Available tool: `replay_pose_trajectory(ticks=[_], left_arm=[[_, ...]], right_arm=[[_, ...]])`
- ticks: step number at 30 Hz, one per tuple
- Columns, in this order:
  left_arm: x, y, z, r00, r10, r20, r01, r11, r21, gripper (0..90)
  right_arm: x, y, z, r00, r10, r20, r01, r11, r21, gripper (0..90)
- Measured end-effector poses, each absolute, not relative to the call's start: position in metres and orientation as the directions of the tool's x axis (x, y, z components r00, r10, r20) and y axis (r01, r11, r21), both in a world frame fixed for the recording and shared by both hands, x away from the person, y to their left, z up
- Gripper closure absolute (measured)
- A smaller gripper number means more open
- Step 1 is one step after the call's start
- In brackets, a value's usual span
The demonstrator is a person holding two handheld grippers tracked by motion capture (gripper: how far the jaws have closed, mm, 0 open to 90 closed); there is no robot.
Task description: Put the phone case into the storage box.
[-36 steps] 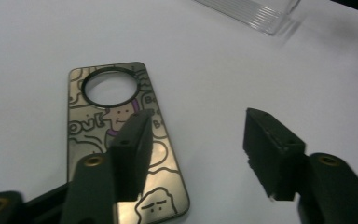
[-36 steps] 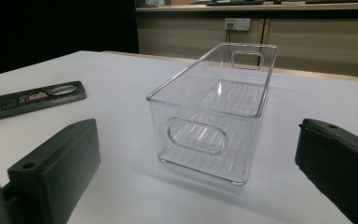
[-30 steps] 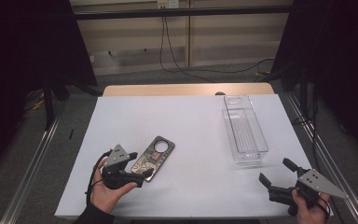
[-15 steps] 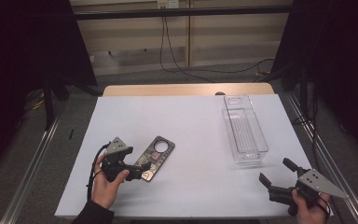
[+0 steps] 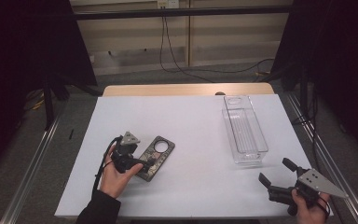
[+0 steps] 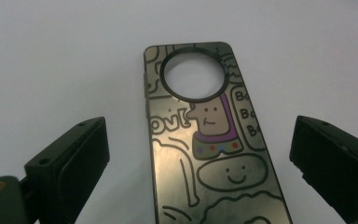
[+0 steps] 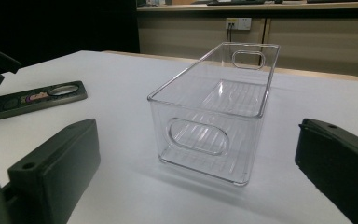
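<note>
Comparing with 1 second earlier, left gripper [image 5: 142, 164] jaws had just opened astride the case [image 6: 205, 140], untouched; right gripper [image 5: 279, 176] idled, jaws apart.

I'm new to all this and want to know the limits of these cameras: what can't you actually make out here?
- Phone case: near end cut off by the bottom edge of the left gripper view; in the high view the left gripper covers that end.
- Speech-bubble lettering on the case: cut by its edge, unreadable.
- Clear bin: far wall's base blurred behind its near wall, right gripper view.
- Right gripper: its rear is cut off by the high view's bottom edge.
</note>
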State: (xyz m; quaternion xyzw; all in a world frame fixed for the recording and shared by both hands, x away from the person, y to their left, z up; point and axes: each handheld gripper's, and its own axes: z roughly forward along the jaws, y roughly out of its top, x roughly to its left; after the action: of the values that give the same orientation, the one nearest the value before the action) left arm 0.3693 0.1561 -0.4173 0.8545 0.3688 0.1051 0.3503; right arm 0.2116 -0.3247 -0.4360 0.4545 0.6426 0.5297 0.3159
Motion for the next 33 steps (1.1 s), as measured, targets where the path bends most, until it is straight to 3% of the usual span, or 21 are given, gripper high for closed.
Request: replay_pose_trajectory(ticks=[15, 33], left_arm=[[0.396, 0.13, -0.425, 0.695, 0.714, -0.084, 0.645, -0.567, 0.512, 8.5], [0.405, 0.105, -0.442, 0.698, 0.715, -0.041, 0.66, -0.621, 0.423, 4.3]], right_arm=[[0.212, -0.324, -0.436, -0.39, 0.917, 0.079, 0.251, 0.023, 0.968, 0.0], [0.213, -0.324, -0.436, -0.395, 0.915, 0.078, 0.255, 0.027, 0.967, 0.0]])
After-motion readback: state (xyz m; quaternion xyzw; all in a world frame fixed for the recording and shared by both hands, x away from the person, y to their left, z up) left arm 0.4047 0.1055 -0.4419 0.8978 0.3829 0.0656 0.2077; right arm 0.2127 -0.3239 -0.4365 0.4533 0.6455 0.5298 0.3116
